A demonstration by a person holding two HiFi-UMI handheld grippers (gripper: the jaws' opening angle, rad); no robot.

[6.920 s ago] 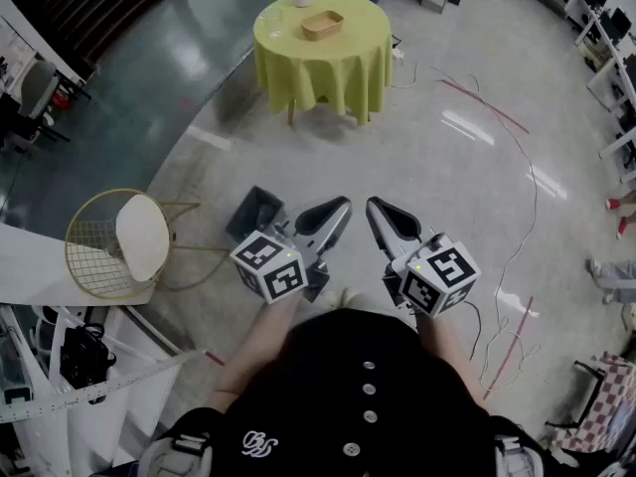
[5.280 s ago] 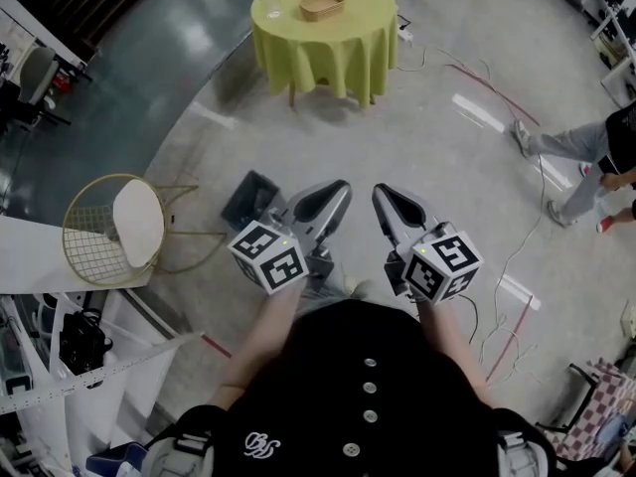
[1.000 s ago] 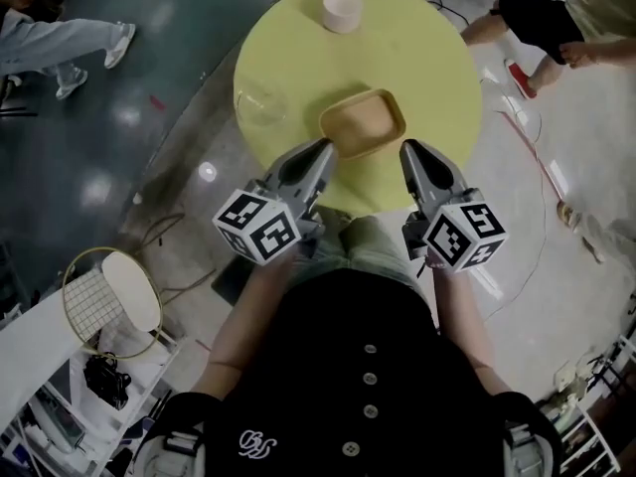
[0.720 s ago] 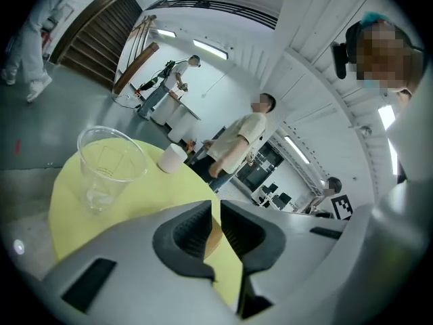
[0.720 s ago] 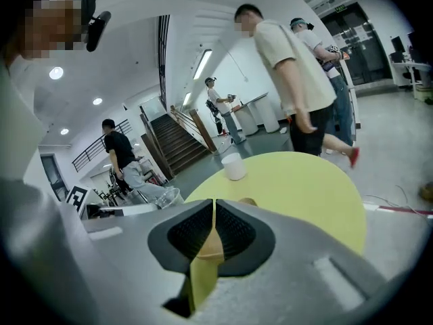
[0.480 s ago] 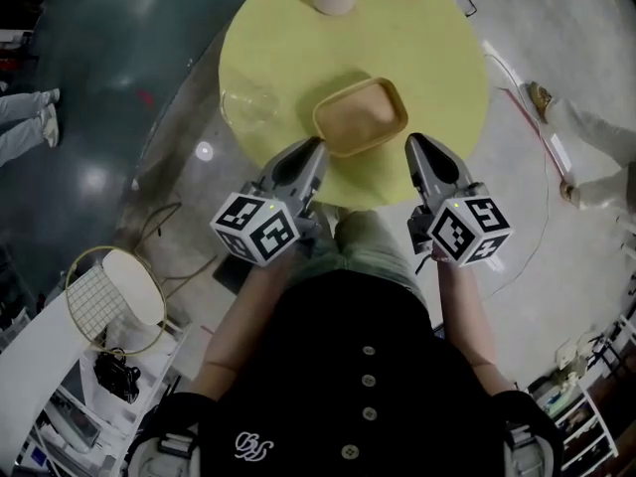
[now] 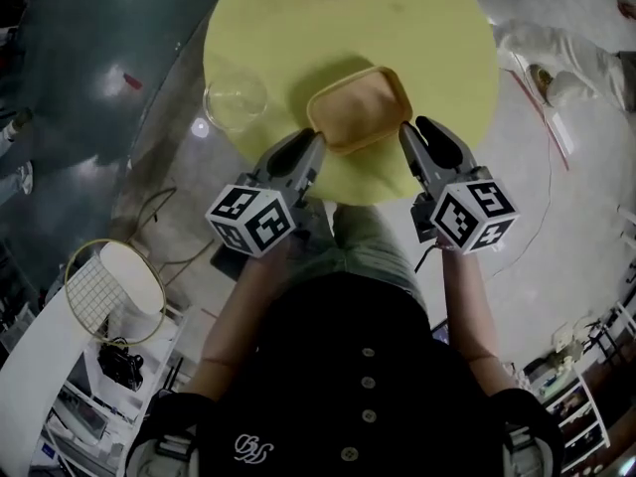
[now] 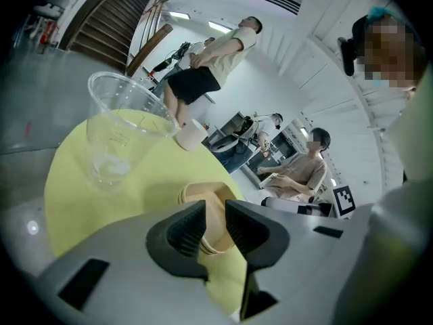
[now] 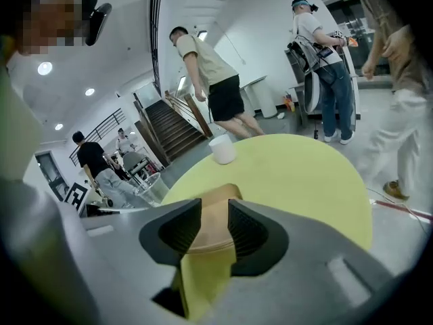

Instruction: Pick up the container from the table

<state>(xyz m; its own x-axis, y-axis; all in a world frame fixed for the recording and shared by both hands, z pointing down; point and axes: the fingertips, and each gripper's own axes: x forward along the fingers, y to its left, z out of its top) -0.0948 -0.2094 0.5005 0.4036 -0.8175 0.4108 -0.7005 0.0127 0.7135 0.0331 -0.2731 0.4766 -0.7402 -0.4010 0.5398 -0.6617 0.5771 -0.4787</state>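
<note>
Flanking the half-hidden container, left tongs and right tongs, just opening, narrowly apart, empty.

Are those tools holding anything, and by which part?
Nothing. The left tool and right tool have just been opening their jaws, empty between; the container lies ahead, ungripped.

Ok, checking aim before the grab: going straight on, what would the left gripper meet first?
Probably the container's near rim, seen through the gap of the left gripper, whose jaws have just been opening; whether the rim sits between them I cannot tell.
</note>
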